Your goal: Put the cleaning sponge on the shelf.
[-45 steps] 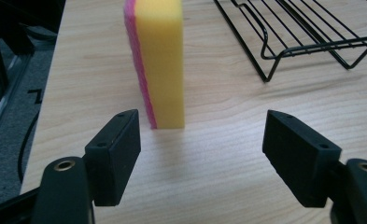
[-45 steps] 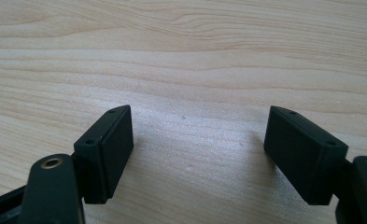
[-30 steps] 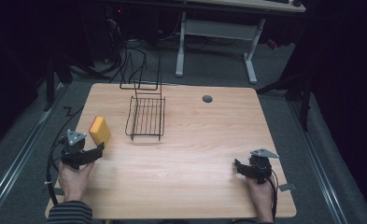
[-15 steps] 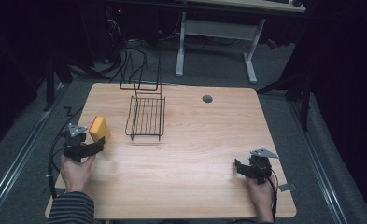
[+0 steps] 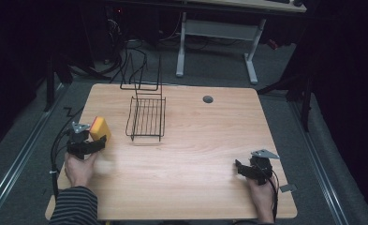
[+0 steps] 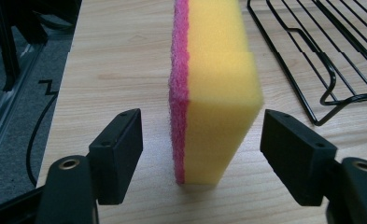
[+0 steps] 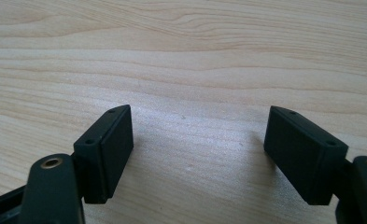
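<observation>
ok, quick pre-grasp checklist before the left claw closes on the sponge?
1. Yellow foam sponge with pink scouring layer between the left claw jaws: ok.
2. Pads pressing on the sponge: not ok; the jaws have just been closing, but gaps show on both sides.
3. Sponge standing upright on its edge on the light wooden table: ok.
4. Black wire rack apart from the sponge: ok.
5. Right claw open with nothing between its jaws, resting at the table's near right: ok.
</observation>
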Action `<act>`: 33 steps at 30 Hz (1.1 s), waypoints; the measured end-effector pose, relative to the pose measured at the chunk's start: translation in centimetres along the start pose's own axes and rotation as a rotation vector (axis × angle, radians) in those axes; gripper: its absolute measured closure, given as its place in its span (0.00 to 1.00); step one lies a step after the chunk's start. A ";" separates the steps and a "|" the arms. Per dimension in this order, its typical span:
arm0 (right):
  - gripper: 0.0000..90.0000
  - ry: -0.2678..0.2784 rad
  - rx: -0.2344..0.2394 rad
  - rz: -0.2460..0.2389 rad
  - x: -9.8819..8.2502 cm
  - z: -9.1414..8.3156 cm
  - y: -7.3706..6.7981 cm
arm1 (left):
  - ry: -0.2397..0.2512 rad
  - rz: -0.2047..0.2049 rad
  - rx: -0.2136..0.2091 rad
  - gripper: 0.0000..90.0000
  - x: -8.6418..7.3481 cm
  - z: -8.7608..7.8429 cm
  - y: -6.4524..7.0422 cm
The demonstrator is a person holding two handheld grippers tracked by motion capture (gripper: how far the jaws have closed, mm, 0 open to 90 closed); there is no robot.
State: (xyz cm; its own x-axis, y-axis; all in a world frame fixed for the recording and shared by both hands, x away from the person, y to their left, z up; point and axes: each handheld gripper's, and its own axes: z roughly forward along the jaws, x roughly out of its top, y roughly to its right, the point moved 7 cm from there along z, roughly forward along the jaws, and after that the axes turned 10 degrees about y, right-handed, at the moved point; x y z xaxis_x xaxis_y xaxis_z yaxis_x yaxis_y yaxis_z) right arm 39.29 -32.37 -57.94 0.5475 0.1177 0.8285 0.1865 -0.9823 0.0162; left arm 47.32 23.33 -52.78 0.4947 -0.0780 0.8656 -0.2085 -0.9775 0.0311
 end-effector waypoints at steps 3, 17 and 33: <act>0.27 0.000 0.000 0.000 0.0 0.0 0.0 | 0.000 0.000 0.000 0.36 -0.1 0.2 0.0; 0.27 0.000 0.001 0.000 0.0 0.0 0.0 | -0.017 -0.006 -0.019 0.48 -0.5 1.2 -0.2; 0.27 0.000 0.001 0.000 0.0 0.0 0.0 | -0.008 -0.005 -0.032 0.67 -0.6 1.5 -0.1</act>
State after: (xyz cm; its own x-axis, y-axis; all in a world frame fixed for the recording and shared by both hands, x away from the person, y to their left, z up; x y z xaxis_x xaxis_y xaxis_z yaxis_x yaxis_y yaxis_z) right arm 39.26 -32.36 -57.94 0.5479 0.1176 0.8282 0.1875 -0.9821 0.0155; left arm 48.28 23.18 -54.06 0.5026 -0.0751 0.8612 -0.2328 -0.9712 0.0511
